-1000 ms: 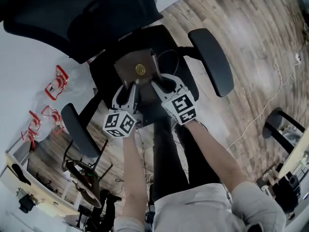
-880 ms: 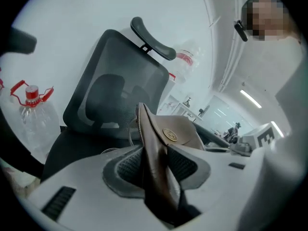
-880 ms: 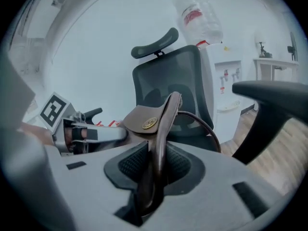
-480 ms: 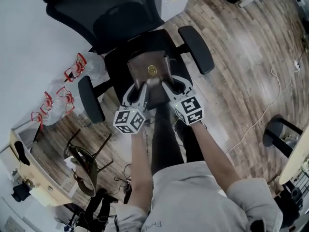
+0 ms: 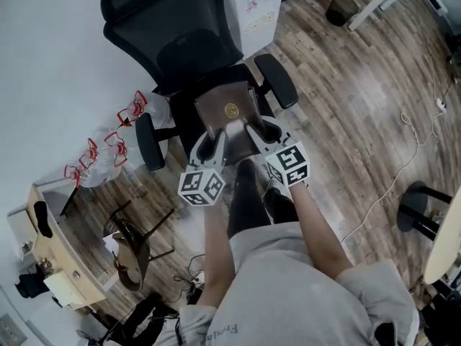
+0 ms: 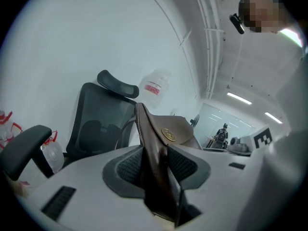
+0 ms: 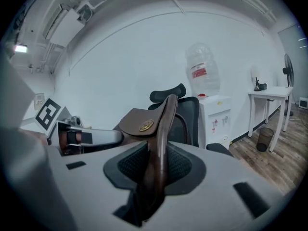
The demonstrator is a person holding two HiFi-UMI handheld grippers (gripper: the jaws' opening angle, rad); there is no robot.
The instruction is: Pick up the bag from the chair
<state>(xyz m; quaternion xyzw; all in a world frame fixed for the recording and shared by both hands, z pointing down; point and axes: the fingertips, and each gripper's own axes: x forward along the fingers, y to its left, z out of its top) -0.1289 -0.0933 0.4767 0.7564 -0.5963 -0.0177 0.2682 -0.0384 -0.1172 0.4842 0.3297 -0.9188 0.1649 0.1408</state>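
The brown bag (image 5: 229,110) hangs over the seat of the black chair (image 5: 173,34), not resting on it. The jaws of the left gripper (image 5: 210,144) pinch its left edge, and the jaws of the right gripper (image 5: 261,131) pinch its right edge.

The bag (image 5: 216,118) hides most of the chair (image 5: 173,38) seat; print on its round emblem (image 5: 231,109) is too small to read

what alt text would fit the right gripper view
The right claw grips the edge of a brown bag with a round gold clasp. Behind it stand a black chair, a water cooler and a white table.
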